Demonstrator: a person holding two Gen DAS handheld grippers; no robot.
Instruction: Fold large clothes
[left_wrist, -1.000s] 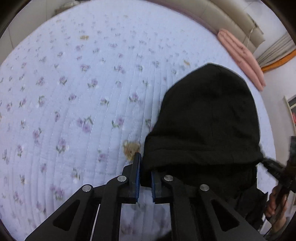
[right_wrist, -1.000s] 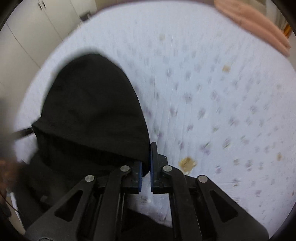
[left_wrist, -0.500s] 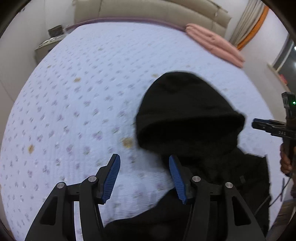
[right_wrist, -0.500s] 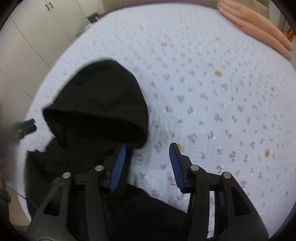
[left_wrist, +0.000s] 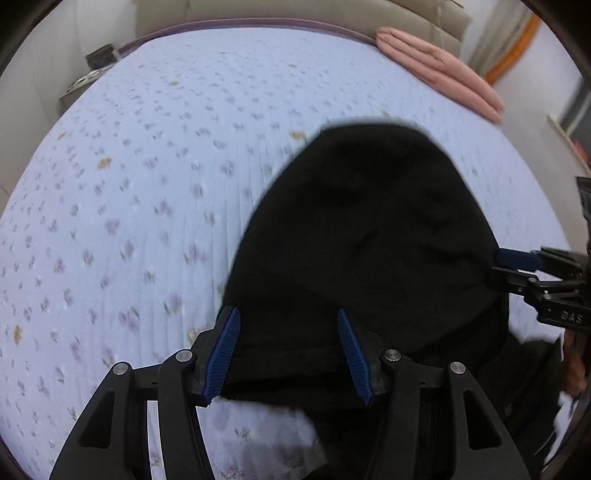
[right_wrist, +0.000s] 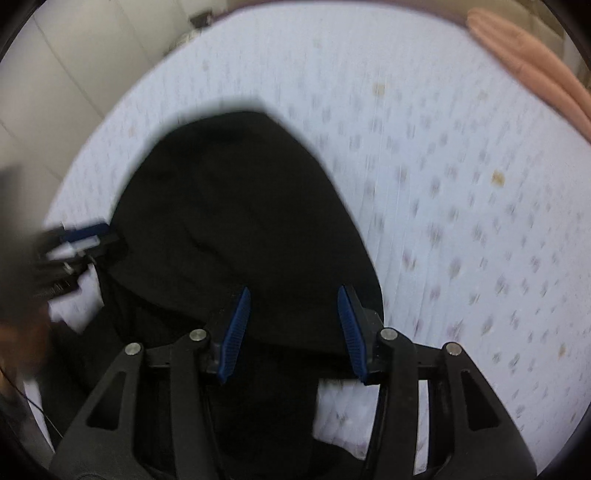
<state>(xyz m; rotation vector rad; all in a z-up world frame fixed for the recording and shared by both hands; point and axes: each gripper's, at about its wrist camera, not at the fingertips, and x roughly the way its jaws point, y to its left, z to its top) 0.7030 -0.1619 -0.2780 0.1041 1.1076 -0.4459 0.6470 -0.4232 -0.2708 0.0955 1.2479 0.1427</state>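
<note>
With my left gripper (left_wrist: 288, 354) and right gripper (right_wrist: 293, 332) both just opened, jaws apart and empty, the black hooded garment (left_wrist: 369, 240) lies flat directly beneath them on the bed (left_wrist: 147, 184), so I regrip symmetric edges before folding.

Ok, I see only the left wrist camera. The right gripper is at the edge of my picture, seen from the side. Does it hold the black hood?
Observer: No. The right gripper is open. Its jaws have just been opening, and the black hood lies under the gap, not pinched.
Operator: Which part of the hood is under it?
Observer: Its front edge, near the side that borders bare bedspread.
Operator: Is there furniture that I cannot see?
Observer: Yes, pale cupboard doors beyond the bed's far left corner in the right wrist view, blurred.
</note>
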